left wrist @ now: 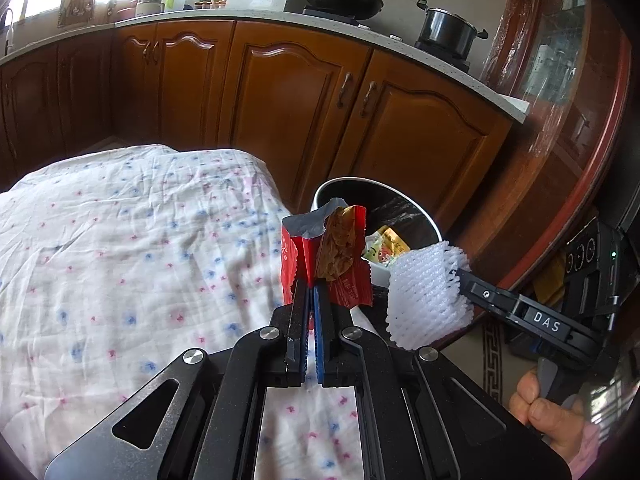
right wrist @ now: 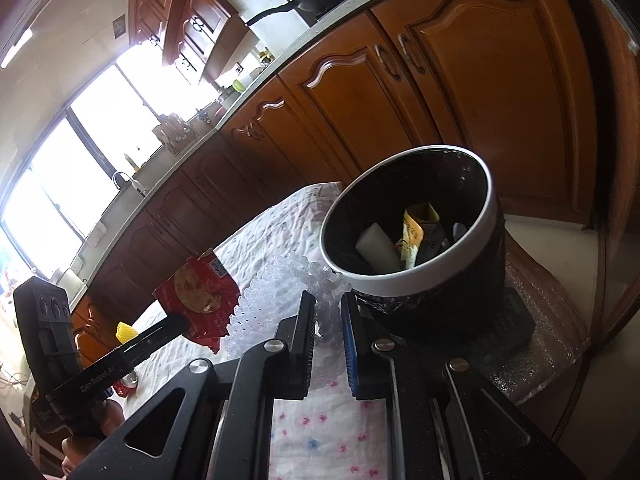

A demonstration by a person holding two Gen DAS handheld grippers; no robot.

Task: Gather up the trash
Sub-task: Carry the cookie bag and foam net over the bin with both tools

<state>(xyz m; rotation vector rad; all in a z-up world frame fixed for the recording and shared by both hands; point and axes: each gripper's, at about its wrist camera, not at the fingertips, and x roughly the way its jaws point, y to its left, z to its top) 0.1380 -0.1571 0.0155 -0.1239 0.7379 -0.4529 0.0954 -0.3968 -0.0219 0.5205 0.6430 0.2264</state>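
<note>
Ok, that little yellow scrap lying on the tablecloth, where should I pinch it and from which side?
Pinch its raised, crumpled top, coming straight down. The yellow scrap sits low on the soft tablecloth, so a sideways approach would probably snag fabric; its peak stands clear. Its near edge is hidden behind the left gripper holding the red wrapper, so this is partly a guess.

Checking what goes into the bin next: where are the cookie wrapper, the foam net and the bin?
cookie wrapper [left wrist: 320, 256], left wrist view, crumpled middle.
foam net [left wrist: 424, 296], left wrist view, ribbed face.
bin [right wrist: 404, 280], right wrist view, white rim.
</note>
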